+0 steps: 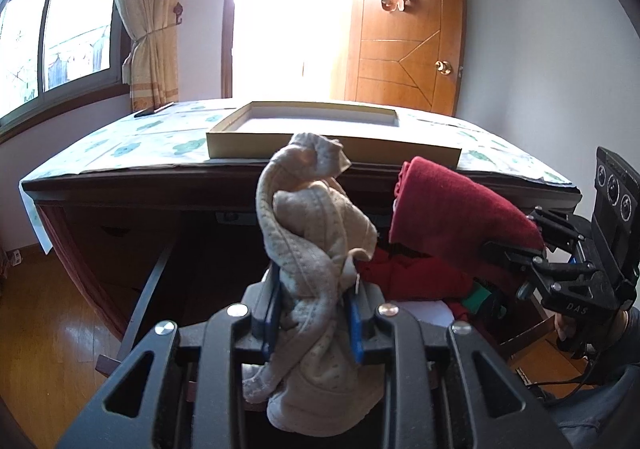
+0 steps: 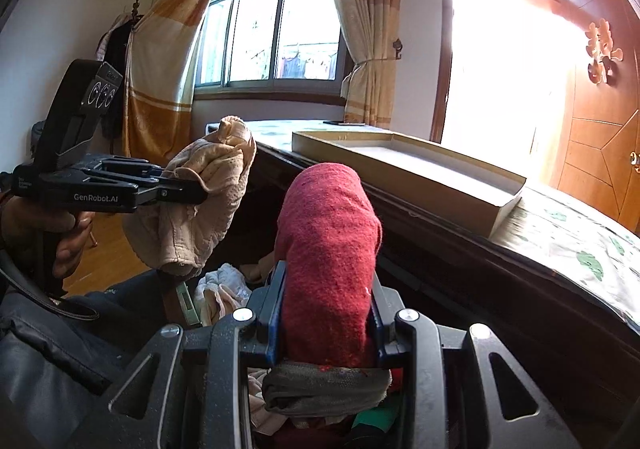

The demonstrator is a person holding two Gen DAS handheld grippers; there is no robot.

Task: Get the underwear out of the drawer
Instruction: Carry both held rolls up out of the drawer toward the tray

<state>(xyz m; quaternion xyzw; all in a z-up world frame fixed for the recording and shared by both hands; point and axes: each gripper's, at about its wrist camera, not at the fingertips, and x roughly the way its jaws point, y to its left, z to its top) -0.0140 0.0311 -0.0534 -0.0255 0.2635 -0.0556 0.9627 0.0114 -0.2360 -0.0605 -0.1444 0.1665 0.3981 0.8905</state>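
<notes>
The left gripper point(image 1: 314, 313) is clamped on one beige pair of underwear point(image 1: 316, 233), the cloth bunched between its two blue pads point(image 1: 357, 323) and twisting up past them, with a tail hanging below the jaws. The right gripper point(image 2: 327, 323) is clenched on one red pair of underwear point(image 2: 330, 245), a thick roll standing up between its fingers, with a grey band of cloth point(image 2: 326, 383) draped just under the grip. Each camera also catches the other tool: the left wrist view shows the right gripper point(image 1: 516, 253) at the right edge with the red cloth sticking out of it, and the right wrist view shows the left gripper point(image 2: 192, 191) with the beige garment hanging from it.

Both garments are held up in the air, above one open drawer point(image 1: 152, 281) that holds more clothes point(image 1: 412, 277), red, white and green among them. Behind the drawer stands one dark wooden table point(image 1: 132, 189) under a leaf-print cover point(image 1: 132, 145), and on it sits one shallow cardboard box lid point(image 1: 332, 151). Farther back are one window point(image 2: 272, 37), two tied curtains point(image 2: 368, 29) in the right wrist view, and one wooden door point(image 1: 404, 45)
</notes>
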